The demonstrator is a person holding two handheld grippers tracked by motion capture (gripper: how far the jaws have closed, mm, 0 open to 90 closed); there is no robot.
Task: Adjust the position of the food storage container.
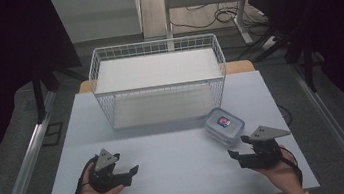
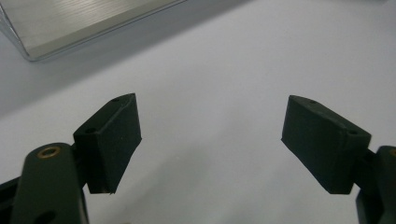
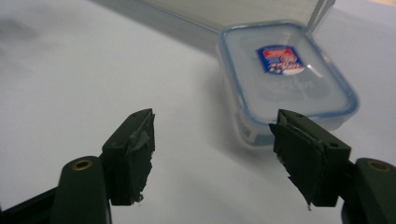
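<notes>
A clear plastic container (image 1: 224, 126) with a blue-rimmed lid and a red-and-blue label (image 3: 279, 59) lies on the white table (image 1: 178, 161), right of centre, just in front of the wire basket. My right gripper (image 1: 235, 155) hovers a little in front of it, open, with bare table between its jaws; in the right gripper view the container (image 3: 286, 84) lies just beyond the right jaw. My left gripper (image 1: 132, 174) rests in a hand at the table's front left, open and holding nothing. Its black fingertips (image 2: 112, 140) stand wide apart over plain tabletop.
A white wire basket (image 1: 158, 81) with a pale flat bottom stands at the back middle of the table. Its corner (image 2: 28, 51) appears at the top left of the left gripper view. Dark curtains flank the table; a desk frame and cables lie beyond.
</notes>
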